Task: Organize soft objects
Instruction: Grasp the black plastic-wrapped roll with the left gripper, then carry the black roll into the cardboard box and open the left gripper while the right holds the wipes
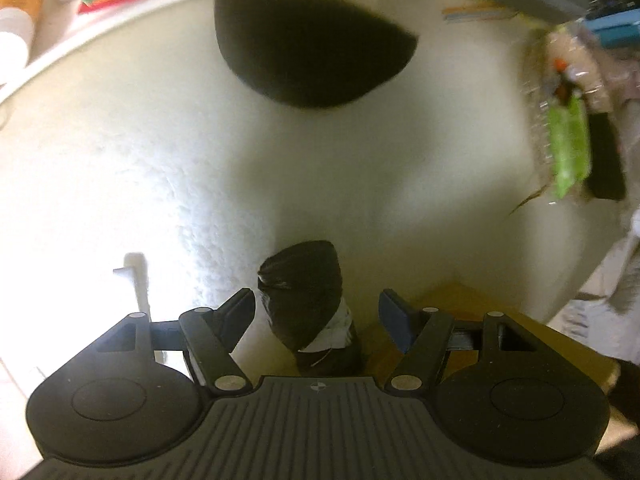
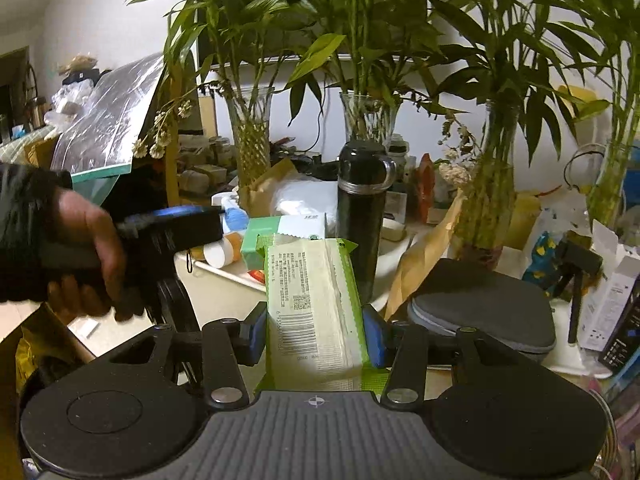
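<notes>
My left gripper [image 1: 318, 312] is open above a white fleecy cloth [image 1: 120, 168]. A black rolled bundle [image 1: 308, 292] with a white band lies between its fingers, touching neither. A dark half-round soft case [image 1: 308, 44] lies farther up on the cloth. My right gripper [image 2: 316, 330] is shut on a green and white pack of wipes [image 2: 316, 300] and holds it up above the table. The left gripper and the hand holding it [image 2: 132, 248] show at the left of the right wrist view.
A black flask [image 2: 360, 208] stands just behind the wipes pack. A grey zip case [image 2: 484, 304] lies to its right. Glass vases with bamboo [image 2: 488, 184], boxes and paper bags crowd the back. A green packet [image 1: 568, 148] lies at the cloth's right edge.
</notes>
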`<state>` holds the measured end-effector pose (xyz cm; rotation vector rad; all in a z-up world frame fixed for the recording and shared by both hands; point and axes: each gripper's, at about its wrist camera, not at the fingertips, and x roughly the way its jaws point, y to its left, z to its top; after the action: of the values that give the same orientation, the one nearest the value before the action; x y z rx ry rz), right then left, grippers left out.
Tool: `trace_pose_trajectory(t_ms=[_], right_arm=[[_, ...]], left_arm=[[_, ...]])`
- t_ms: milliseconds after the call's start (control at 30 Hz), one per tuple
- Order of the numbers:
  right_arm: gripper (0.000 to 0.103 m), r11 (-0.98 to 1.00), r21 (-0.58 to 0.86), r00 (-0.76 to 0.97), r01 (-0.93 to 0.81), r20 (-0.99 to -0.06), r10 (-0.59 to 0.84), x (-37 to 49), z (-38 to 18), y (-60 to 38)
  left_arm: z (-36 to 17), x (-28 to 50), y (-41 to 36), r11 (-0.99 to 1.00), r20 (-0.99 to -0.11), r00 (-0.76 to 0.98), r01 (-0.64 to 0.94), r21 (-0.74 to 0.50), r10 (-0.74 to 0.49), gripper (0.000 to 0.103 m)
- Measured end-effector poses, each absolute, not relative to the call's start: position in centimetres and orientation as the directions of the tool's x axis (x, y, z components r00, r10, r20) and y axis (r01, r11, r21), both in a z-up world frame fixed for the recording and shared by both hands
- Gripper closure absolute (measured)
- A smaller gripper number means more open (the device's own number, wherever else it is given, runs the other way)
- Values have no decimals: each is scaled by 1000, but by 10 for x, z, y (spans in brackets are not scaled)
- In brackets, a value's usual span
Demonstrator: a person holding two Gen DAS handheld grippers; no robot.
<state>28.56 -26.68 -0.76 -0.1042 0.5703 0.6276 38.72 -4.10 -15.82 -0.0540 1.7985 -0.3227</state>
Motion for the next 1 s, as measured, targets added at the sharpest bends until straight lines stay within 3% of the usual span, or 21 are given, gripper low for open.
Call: trace_pose_trajectory(t_ms=[200, 300, 467, 633, 800, 1000], right_arm=[[52, 811, 84, 657, -579, -541, 525, 285, -9, -271], [52, 812, 85, 658, -578, -540, 525, 283, -8, -274], [52, 822, 89, 665, -562, -542, 513, 284, -8, -277], [52, 834, 96, 650, -543, -581, 490, 291, -13, -276], [52, 847, 94, 646, -523, -605, 466, 292, -16, -275], [52, 862, 118, 618, -492, -650, 442, 296, -23, -273]], left_arm=[[-191, 389, -56, 979, -927, -349, 101, -180, -134, 36], [-195, 391, -52, 986, -930, -348, 66, -151, -119, 54], [-191, 389, -49, 984, -933, -341, 88, -157, -118, 60], [-170, 387, -49, 984, -966, -244, 126, -125, -92, 61], [-134, 384, -33, 985, -981, -134, 81, -152, -141, 61], [-67, 360, -21, 986, -984, 130, 128, -108, -125, 61]])
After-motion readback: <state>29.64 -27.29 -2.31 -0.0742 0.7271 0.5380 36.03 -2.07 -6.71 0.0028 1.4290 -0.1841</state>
